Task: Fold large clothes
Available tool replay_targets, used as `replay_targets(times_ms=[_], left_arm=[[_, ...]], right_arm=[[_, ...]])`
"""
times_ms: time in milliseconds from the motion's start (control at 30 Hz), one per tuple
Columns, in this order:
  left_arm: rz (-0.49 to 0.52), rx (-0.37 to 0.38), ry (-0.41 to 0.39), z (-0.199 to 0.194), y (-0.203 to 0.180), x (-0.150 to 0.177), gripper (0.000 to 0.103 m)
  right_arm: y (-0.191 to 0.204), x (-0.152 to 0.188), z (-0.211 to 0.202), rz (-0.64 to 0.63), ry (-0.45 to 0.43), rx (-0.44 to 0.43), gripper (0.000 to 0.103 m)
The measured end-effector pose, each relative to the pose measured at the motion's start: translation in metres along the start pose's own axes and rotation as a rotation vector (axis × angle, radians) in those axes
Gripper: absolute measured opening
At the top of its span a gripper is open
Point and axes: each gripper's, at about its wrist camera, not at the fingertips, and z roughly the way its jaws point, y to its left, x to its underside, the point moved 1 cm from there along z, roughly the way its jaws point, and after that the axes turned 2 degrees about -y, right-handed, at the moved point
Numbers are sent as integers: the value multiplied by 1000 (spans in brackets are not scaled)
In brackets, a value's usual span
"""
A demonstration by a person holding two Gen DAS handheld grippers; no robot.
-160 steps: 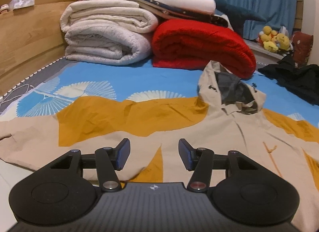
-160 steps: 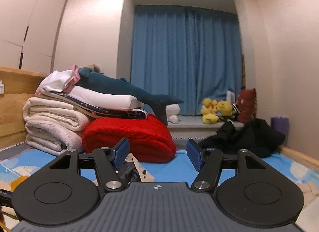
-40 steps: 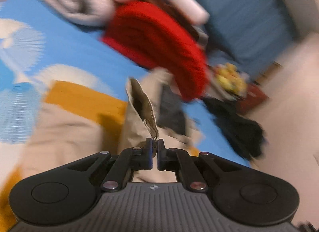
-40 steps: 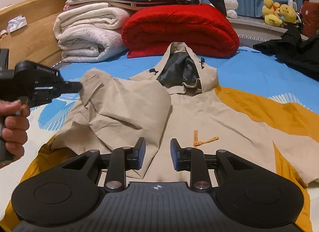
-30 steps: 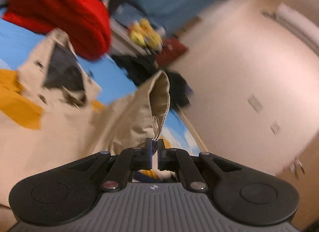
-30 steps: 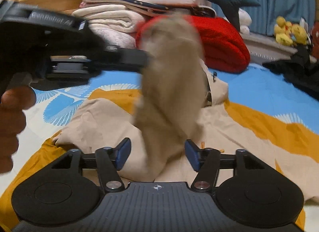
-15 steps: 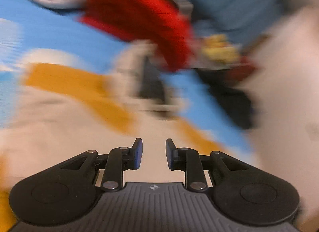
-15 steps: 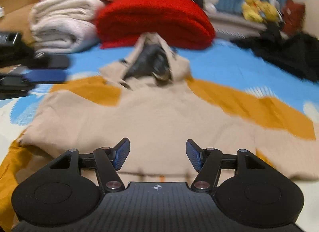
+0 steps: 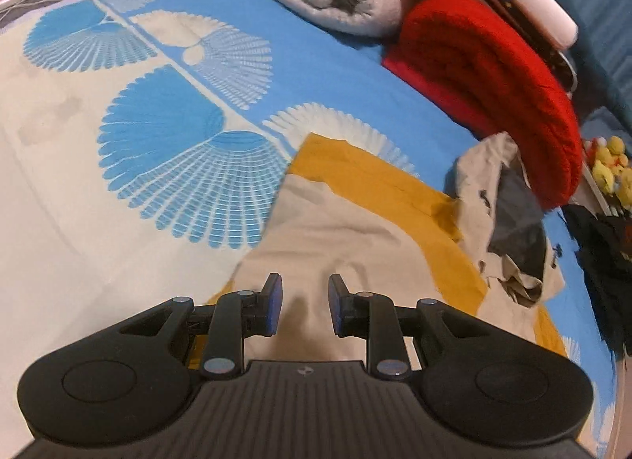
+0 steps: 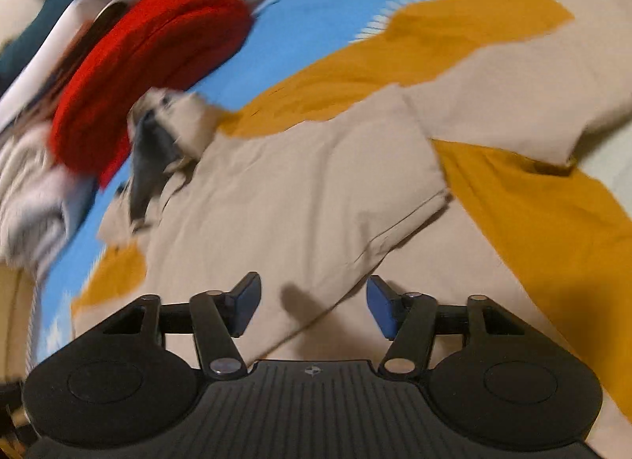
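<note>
A tan and yellow jacket [image 9: 355, 230] is lying flat on the blue bed [image 9: 166, 151], with one sleeve [image 10: 308, 182] folded over its middle. The left gripper [image 9: 304, 311] is hanging over the jacket with its fingers a little apart, holding nothing. The right gripper [image 10: 312, 307] is hanging over the folded sleeve with its fingers spread wide, and a red blanket [image 9: 493, 87] is sitting behind the hood [image 9: 505, 214].
</note>
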Motion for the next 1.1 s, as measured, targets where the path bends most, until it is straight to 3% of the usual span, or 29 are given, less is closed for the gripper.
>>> replay_targets(times_ms=[133, 267, 367, 433, 567, 633, 733, 800, 867, 900, 933, 1000, 1100], left_arm=[[46, -10, -21, -6, -6, 3, 30], [69, 0, -10, -7, -11, 8, 30], [86, 16, 18, -4, -14, 15, 30], [83, 32, 53, 0, -15, 20, 30], [22, 49, 161, 14, -7, 33, 31], [6, 28, 175, 17, -3, 37, 31], [55, 12, 134, 10, -8, 35, 31], [99, 10, 102, 5, -14, 34, 31], [100, 14, 134, 11, -13, 39, 31], [96, -6, 168, 18, -9, 43, 31], [79, -34, 204, 27, -3, 49, 26], [68, -62, 203, 29, 0, 50, 21], [95, -27, 139, 11, -13, 42, 26]], right_arm=[[-18, -11, 12, 110, -3, 8, 4], [-13, -21, -9, 102, -115, -32, 0], [7, -30, -41, 2, -265, -76, 0], [14, -33, -48, -28, -278, -44, 0], [1, -30, -29, -35, -192, 202, 6], [-9, -28, -30, -33, -216, 332, 7], [-9, -30, -42, -7, -272, 277, 7], [-8, -33, -50, 3, -292, 171, 18], [-7, -34, -48, 28, -244, 70, 42], [-9, -35, -43, 48, -199, 28, 45], [-13, -35, -38, 65, -155, 12, 45], [-21, -32, -29, 102, -92, 53, 45], [-34, -29, -24, 148, -52, 112, 46]])
